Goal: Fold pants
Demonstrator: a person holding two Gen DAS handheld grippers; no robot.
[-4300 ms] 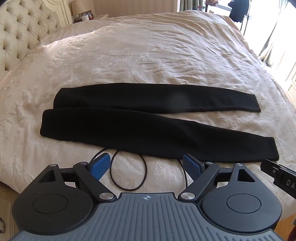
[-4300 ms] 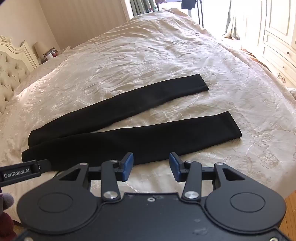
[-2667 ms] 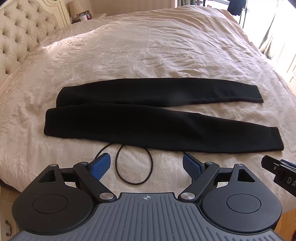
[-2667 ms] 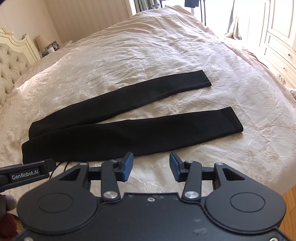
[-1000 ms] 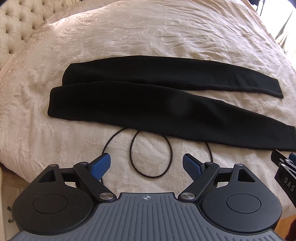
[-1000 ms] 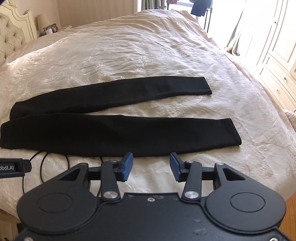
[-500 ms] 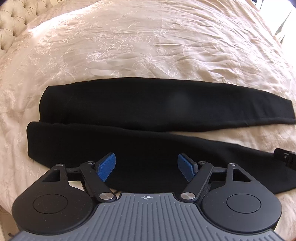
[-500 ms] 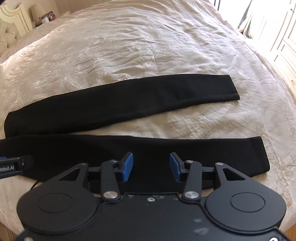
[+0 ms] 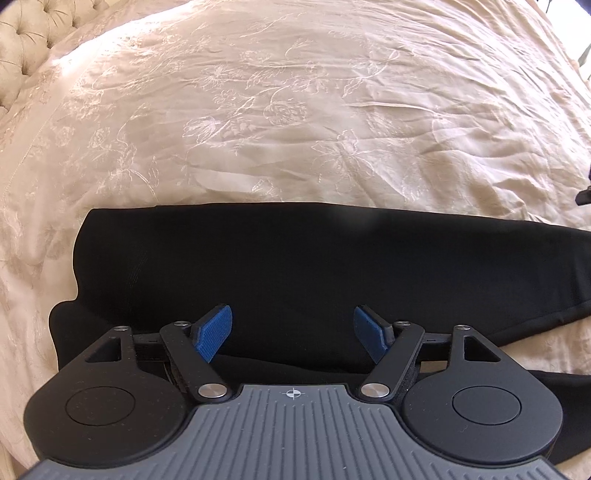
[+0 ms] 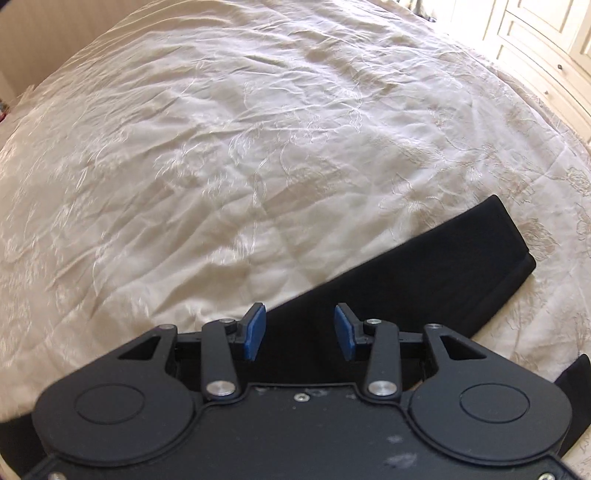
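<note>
Black pants [image 9: 295, 258] lie flat on the bed, both legs stretched out to the right. My left gripper [image 9: 291, 314] hovers over the waist end, jaws wide apart, blue pads clear of the fabric. In the right wrist view the far leg [image 10: 443, 266] runs up to its cuff at the right, and a bit of the near leg [image 10: 569, 384] shows at the lower right. My right gripper [image 10: 299, 310] hangs over the far leg's upper edge with its jaws closing. Its pads stand apart with only the cloth below them.
A cream embroidered bedspread [image 9: 295, 110] covers the whole bed and is wrinkled beyond the pants. A tufted headboard [image 9: 33, 33] sits at the far left. White cabinet doors [image 10: 546, 33] stand past the bed's right side. A dark tip of the other gripper [image 9: 583, 195] shows at the right edge.
Both grippers have moved forward and down over the pants, which now fill the lower views. The black cable loop has dropped out of sight. The right gripper's jaws have narrowed slightly.
</note>
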